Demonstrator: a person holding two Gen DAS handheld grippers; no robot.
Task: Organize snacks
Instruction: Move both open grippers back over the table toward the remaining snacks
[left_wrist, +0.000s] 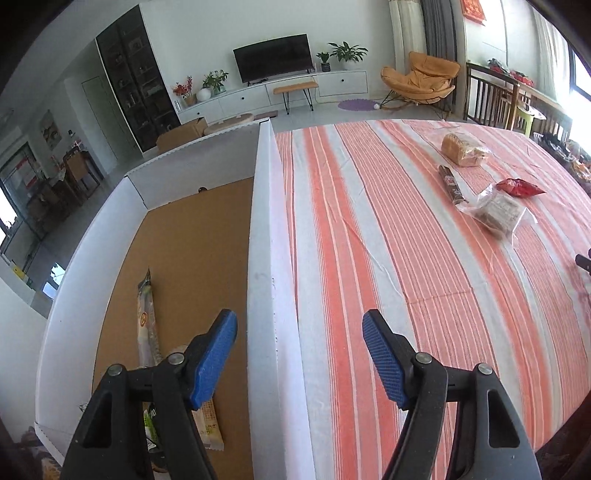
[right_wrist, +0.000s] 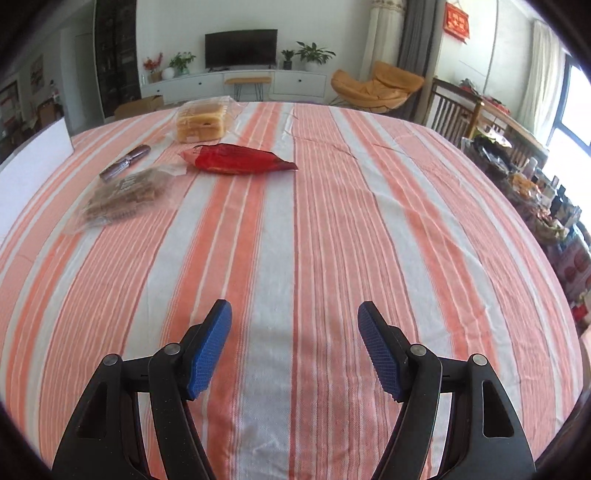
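My left gripper (left_wrist: 300, 350) is open and empty, straddling the right wall of a white cardboard box (left_wrist: 267, 258) with a brown floor. A long snack packet (left_wrist: 147, 321) and another packet (left_wrist: 210, 424) lie inside the box. On the striped tablecloth lie a bread loaf bag (left_wrist: 463, 148), a dark snack stick (left_wrist: 451, 184), a clear bag of brown bars (left_wrist: 496, 212) and a red packet (left_wrist: 519, 187). My right gripper (right_wrist: 294, 341) is open and empty over the cloth, well short of the red packet (right_wrist: 240, 159), bars bag (right_wrist: 122, 197), stick (right_wrist: 125, 162) and bread (right_wrist: 201, 122).
The box corner (right_wrist: 33, 162) shows at the left of the right wrist view. The striped tablecloth (right_wrist: 332, 221) covers the table. A cluttered shelf (right_wrist: 535, 184) stands past the table's right edge. A TV unit and orange chair stand beyond the far edge.
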